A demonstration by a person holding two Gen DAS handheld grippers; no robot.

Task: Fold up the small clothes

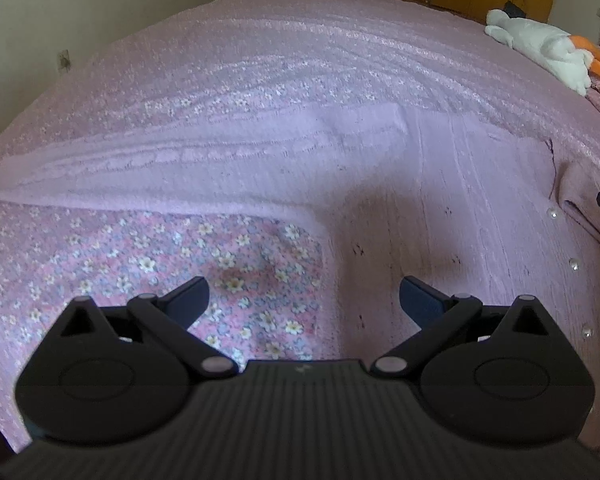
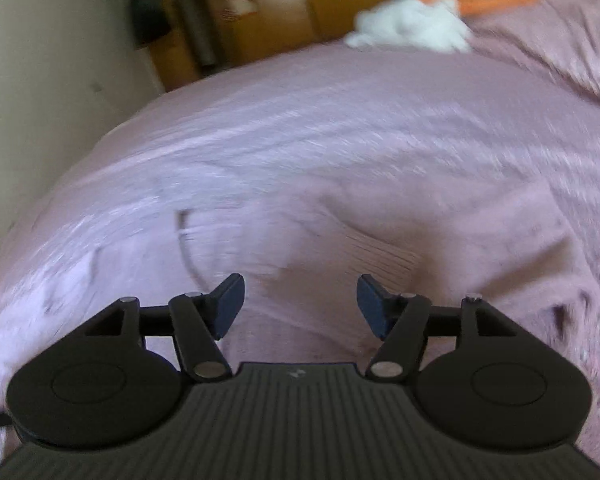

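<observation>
pale pink ribbed cardigan (image 1: 440,184) with pearl buttons, flat on the floral bed (image 1: 160,256). sleeve stretched leftward. left gripper (image 1: 304,300) and right gripper (image 2: 300,300): jaws wide apart, empty.

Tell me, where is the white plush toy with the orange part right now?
The white plush toy lies at the far right edge of the pink floral bedspread in the left wrist view, well beyond the spread-out pink knitted garment.
</observation>
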